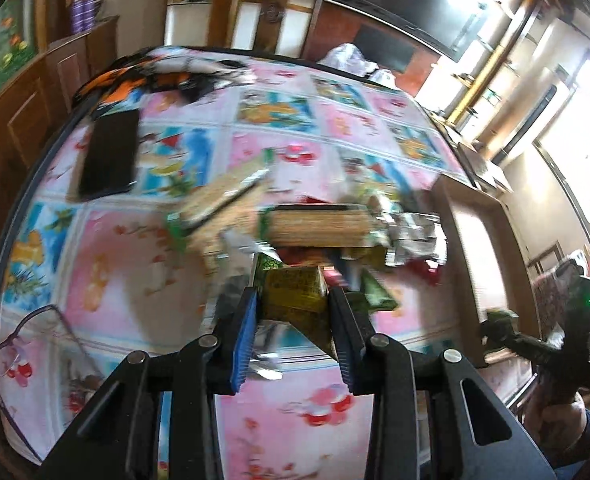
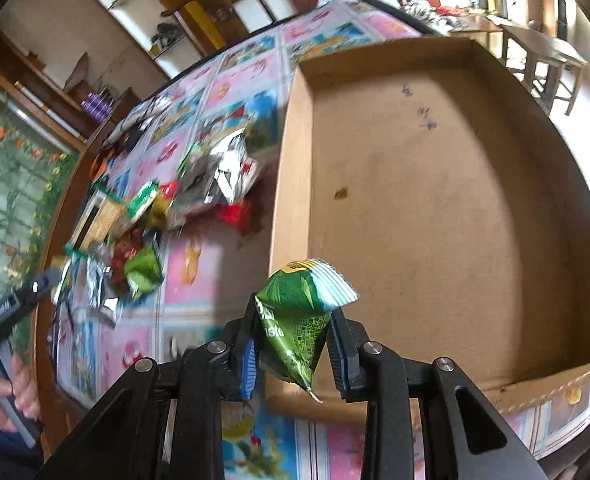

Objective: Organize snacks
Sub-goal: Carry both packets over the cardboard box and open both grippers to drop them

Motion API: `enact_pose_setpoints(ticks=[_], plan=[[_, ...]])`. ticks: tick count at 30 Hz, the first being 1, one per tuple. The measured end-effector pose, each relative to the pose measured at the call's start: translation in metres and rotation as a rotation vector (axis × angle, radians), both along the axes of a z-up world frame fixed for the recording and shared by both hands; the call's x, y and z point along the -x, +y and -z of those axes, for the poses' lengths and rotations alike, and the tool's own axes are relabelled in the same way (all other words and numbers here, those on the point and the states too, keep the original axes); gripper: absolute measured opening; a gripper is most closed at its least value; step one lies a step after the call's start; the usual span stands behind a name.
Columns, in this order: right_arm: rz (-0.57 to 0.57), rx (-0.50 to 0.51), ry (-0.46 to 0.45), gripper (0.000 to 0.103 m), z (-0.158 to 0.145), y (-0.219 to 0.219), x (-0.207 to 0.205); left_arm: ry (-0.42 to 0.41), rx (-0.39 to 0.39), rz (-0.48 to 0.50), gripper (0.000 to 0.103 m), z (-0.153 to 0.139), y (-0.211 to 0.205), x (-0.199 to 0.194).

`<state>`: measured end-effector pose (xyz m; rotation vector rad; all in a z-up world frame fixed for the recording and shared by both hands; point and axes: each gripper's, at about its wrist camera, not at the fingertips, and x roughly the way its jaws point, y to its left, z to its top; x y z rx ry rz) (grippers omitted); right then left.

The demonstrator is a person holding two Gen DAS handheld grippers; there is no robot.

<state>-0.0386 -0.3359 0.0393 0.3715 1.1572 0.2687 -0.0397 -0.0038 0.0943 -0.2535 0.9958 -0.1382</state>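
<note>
Right hand-held gripper (image 2: 293, 344) pinching green packet (image 2: 299, 316) over box (image 2: 435, 200) edge | left hand-held gripper (image 1: 293, 320) pinching yellow-green packet (image 1: 295, 292) above tabletop (image 1: 135, 248)

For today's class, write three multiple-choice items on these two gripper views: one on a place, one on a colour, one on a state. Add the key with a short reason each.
1. Where does the cardboard box lie relative to the snack pile in the right wrist view?
A. to its right
B. to its left
C. under it

2. What colour is the snack packet held by the right gripper?
A. red
B. green
C. blue

3. What is the state of the left gripper?
A. open and holding nothing
B. lying flat on the table
C. shut on a yellow-green packet

Key: 1 A, the box fills the right half of the view while the pile sits left of its wall. 2 B, the wrapper between the fingers is green with a pale crimped end. 3 C, both fingers press against the packet's sides.
</note>
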Motion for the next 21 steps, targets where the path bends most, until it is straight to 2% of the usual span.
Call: enact_pose_setpoints(ticks=[2, 9, 15, 21], plan=[[-0.026, -0.027, 0.028, 0.031, 0.006, 0.002, 0.006, -0.009, -0.002, 0.025, 0.034, -0.004, -0.013, -0.002], [-0.060, -0.082, 0.022, 0.031, 0.002, -0.003, 0.023, -0.027, -0.013, 0.116, 0.034, -0.013, -0.058, -0.007], [-0.006, -0.112, -0.016, 0.031, -0.010, -0.026, 0.024, -0.034, -0.011, 0.214, 0.034, -0.021, -0.102, -0.017], [0.062, -0.114, -0.037, 0.031, -0.024, -0.062, 0.000, -0.048, -0.023, 0.341, 0.034, -0.029, -0.163, -0.037]])
